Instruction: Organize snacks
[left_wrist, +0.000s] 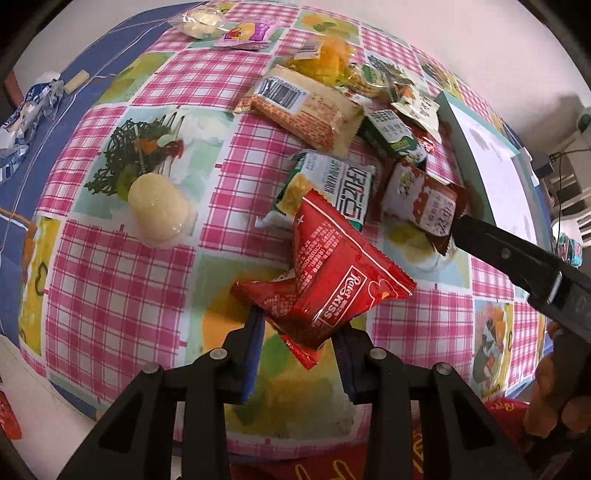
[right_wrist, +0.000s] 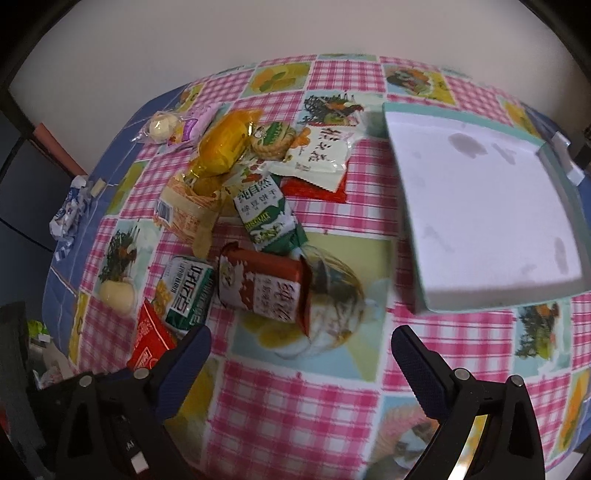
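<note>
My left gripper (left_wrist: 299, 332) is shut on a red "Roier KISS" snack packet (left_wrist: 328, 277) and holds it tilted above the checked tablecloth. The red packet's corner also shows in the right wrist view (right_wrist: 149, 341). My right gripper (right_wrist: 301, 345) is open and empty, just in front of a brown-red snack packet (right_wrist: 262, 288), which also shows in the left wrist view (left_wrist: 421, 199). A green-white packet (left_wrist: 328, 188) lies behind the red one. A teal box with a white inside (right_wrist: 480, 206) stands at the right.
A pile of snacks lies beyond: a beige cracker pack (left_wrist: 303, 107), a yellow wrapped snack (right_wrist: 221, 147), a green milk-style packet (right_wrist: 266, 214), a white packet with writing (right_wrist: 325, 155). A pale round bun (left_wrist: 159, 206) lies left. A crumpled blue-white wrapper (left_wrist: 26, 118) lies at the table's left edge.
</note>
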